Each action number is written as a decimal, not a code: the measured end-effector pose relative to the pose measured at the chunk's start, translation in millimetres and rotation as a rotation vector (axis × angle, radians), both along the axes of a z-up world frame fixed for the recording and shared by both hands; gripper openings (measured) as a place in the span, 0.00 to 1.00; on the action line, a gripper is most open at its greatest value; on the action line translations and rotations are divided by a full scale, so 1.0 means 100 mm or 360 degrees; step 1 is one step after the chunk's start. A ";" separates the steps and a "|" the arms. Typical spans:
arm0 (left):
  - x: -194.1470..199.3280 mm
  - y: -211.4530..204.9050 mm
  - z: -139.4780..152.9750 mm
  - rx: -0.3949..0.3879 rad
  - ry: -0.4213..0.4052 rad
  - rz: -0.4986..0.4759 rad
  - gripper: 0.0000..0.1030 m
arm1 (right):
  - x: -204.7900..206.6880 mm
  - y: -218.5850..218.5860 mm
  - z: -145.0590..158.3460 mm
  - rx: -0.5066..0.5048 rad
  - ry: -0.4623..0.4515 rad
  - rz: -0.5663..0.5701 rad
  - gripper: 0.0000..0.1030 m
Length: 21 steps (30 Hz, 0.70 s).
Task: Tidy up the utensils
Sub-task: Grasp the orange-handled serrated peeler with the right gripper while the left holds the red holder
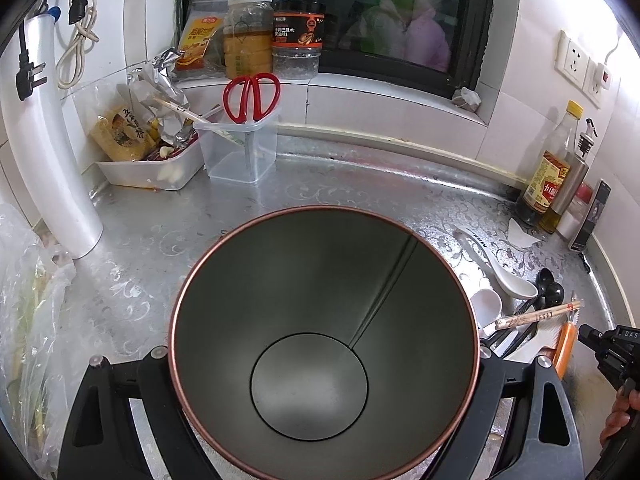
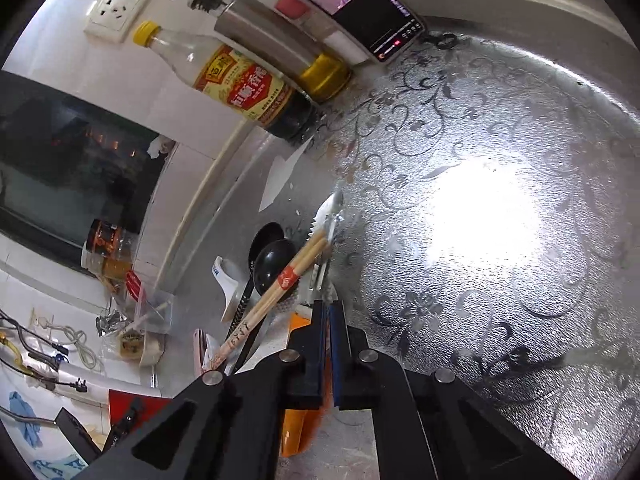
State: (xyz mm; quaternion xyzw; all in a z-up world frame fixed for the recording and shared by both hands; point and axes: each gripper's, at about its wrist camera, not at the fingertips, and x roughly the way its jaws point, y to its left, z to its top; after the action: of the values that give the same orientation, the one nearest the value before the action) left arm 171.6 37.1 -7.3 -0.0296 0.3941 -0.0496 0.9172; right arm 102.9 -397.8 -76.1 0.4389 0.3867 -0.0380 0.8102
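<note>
My left gripper is shut on a dark metal cup with a copper rim, empty, its mouth facing the camera. To its right lies a pile of utensils: white spoons, black spoons, wooden chopsticks and an orange-handled tool. My right gripper is shut, its jaws together with nothing seen between them, just over the orange handle. The right wrist view also shows the chopsticks, black spoons and a white spoon. The right gripper shows at the left wrist view's right edge.
A clear container with red scissors and chopsticks stands at the back left beside a white tray of packets. Vinegar bottle, oil dispenser and a phone stand by the wall. The counter is patterned steel.
</note>
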 end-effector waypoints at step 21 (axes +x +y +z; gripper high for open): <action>-0.02 0.01 0.03 -0.0004 -0.0017 -0.0022 0.89 | 0.44 0.48 0.13 -0.0581 0.0260 0.0190 0.35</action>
State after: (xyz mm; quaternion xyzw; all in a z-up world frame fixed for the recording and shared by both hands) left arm 169.7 38.4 -4.8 -0.0277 0.3894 -0.0565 0.9189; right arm 147.4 -349.5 -62.7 0.2565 0.4630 -0.0947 0.8431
